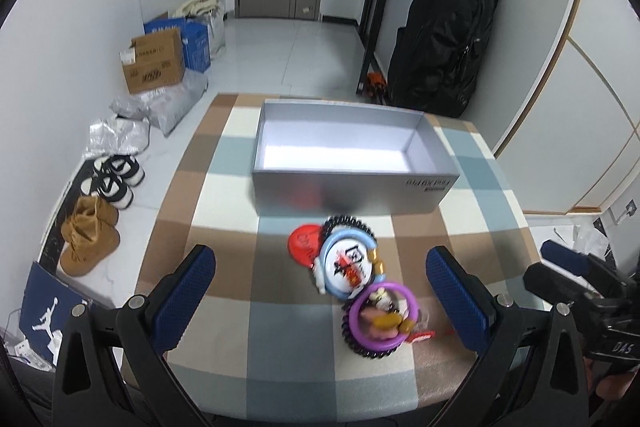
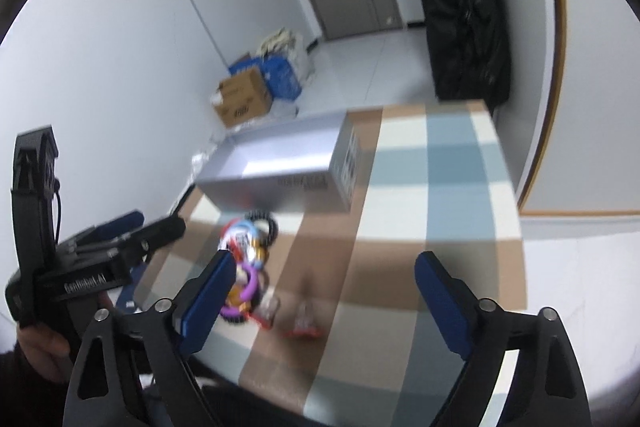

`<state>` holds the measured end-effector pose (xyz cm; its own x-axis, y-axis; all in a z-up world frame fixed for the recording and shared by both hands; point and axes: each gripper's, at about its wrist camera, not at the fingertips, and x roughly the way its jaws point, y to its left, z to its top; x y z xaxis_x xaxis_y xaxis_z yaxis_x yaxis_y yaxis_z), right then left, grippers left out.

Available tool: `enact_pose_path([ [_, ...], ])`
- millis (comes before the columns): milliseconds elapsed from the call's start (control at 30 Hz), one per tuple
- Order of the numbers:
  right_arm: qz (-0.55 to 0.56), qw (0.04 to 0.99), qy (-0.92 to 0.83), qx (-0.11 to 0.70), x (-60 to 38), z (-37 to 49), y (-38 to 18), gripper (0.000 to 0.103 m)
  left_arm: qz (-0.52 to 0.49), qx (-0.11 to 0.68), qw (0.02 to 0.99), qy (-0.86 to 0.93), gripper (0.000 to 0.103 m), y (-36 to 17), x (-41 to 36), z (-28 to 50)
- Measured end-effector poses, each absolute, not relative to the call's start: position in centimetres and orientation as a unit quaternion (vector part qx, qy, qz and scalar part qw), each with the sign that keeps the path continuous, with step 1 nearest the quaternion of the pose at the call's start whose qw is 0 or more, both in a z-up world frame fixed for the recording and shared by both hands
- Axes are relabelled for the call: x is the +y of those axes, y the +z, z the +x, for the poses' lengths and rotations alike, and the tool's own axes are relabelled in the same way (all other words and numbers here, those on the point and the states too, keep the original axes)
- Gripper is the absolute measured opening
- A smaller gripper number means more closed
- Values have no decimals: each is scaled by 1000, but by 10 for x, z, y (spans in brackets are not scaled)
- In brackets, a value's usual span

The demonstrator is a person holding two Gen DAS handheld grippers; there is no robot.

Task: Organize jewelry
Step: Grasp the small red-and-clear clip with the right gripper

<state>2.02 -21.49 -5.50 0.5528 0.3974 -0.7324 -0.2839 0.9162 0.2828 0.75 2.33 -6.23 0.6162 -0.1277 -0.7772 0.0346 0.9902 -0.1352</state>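
Note:
A heap of jewelry [image 1: 356, 275] lies on the checked tablecloth [image 1: 224, 307]: a purple ring [image 1: 382, 313], a pale blue bangle around a white round badge [image 1: 347, 264], a red disc [image 1: 304, 245] and black bead bracelets. Behind it stands an empty silver box [image 1: 344, 155]. My left gripper [image 1: 320, 287] hovers open above the heap, with the jewelry seen between its blue pads. My right gripper [image 2: 326, 287] is open too, over bare cloth to the right of the heap [image 2: 246, 259]; its left pad hides part of the purple ring [image 2: 250, 281]. Small clear and red pieces [image 2: 304, 323] lie between its fingers.
The other gripper's body [image 2: 80, 267] and a hand are at the left of the right wrist view. The silver box [image 2: 276, 167] sits near the table's far left edge. Shoes [image 1: 92, 239], cartons [image 1: 154, 61] and bags line the floor on the left; a black bag [image 1: 444, 39] hangs behind.

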Motion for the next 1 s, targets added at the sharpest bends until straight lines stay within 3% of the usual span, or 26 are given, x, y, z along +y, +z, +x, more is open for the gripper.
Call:
enact_pose_path([
  [233,60,836,224,498,-199,22,-87,67,-51,468,881,-50,102,-75,28,8],
  [300,60,825,232,511,-192,22,-95,56,-55,474,877,-54,102,-75,30,7],
  [433,41,819,235,521,-183,19,-100,50,-47,485,871,-60,102,-78,30,6],
  [533,19,816,227,532,-179,20,-107,34,-41,498,863,-73,102,-83,26,4],
  [767,-6,816,229,531,-170,16,-104,21,-35,523,844,-108,102,-93,17,5],
  [1000,18,821,213,529,-180,21,-99,20,-51,549,826,-120,96,-102,10,12],
])
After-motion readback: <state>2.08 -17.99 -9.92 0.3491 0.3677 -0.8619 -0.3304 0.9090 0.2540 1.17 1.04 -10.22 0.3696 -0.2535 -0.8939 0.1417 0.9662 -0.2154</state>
